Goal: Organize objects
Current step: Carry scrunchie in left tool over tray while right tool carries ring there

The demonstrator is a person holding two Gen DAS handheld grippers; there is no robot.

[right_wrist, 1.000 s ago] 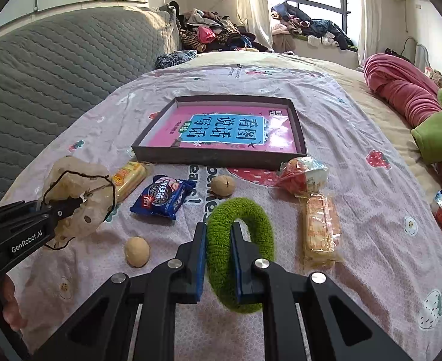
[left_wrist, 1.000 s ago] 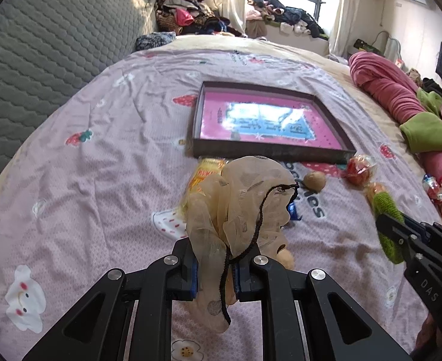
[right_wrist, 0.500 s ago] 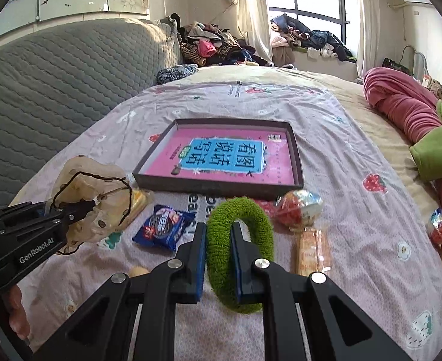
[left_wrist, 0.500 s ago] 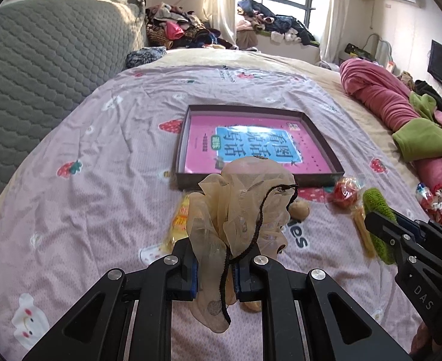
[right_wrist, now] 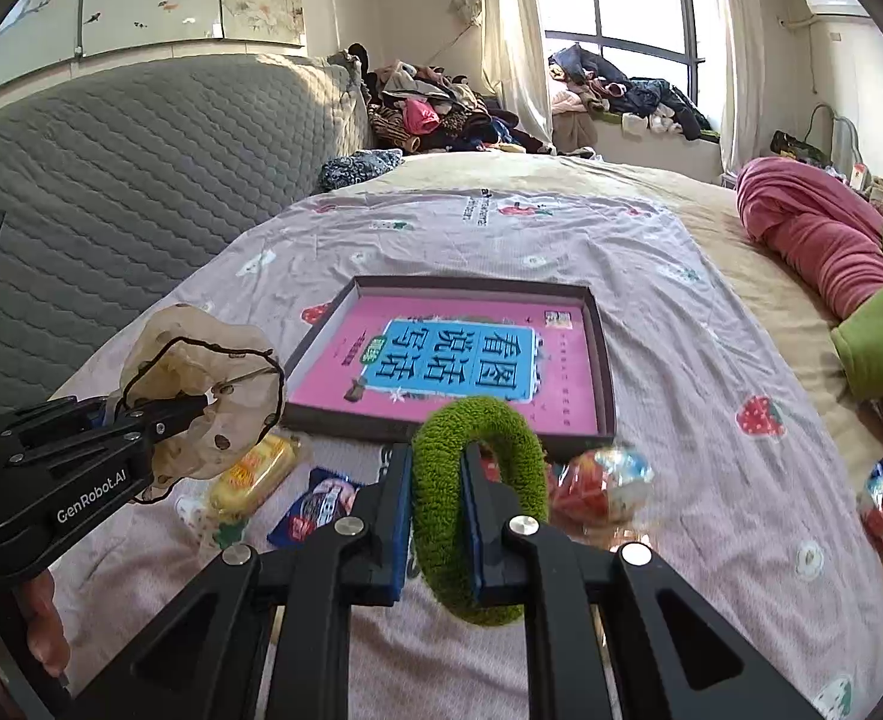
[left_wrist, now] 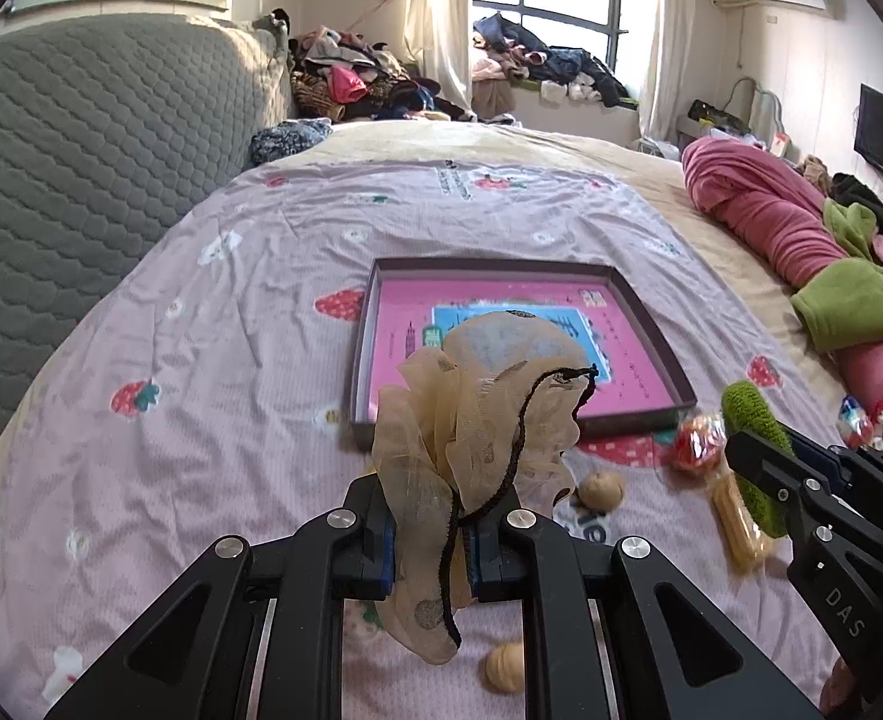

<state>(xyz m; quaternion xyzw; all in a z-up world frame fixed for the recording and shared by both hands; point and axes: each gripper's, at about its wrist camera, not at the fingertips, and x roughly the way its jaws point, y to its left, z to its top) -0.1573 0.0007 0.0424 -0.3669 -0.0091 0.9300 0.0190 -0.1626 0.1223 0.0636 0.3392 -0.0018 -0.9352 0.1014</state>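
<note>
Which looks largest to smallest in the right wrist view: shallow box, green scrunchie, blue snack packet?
1. shallow box
2. green scrunchie, though nearness to the camera enlarges it
3. blue snack packet, partly hidden

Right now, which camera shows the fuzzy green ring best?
The right wrist view: the fuzzy green ring sits centred, and the right gripper is shut on it. The left wrist view shows only part of it at the right edge, behind that gripper.

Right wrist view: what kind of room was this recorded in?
Most likely a lived-in home bedroom: a bed with a strawberry-print sheet and grey quilted headboard, and clothes heaped by the curtained window.
</note>
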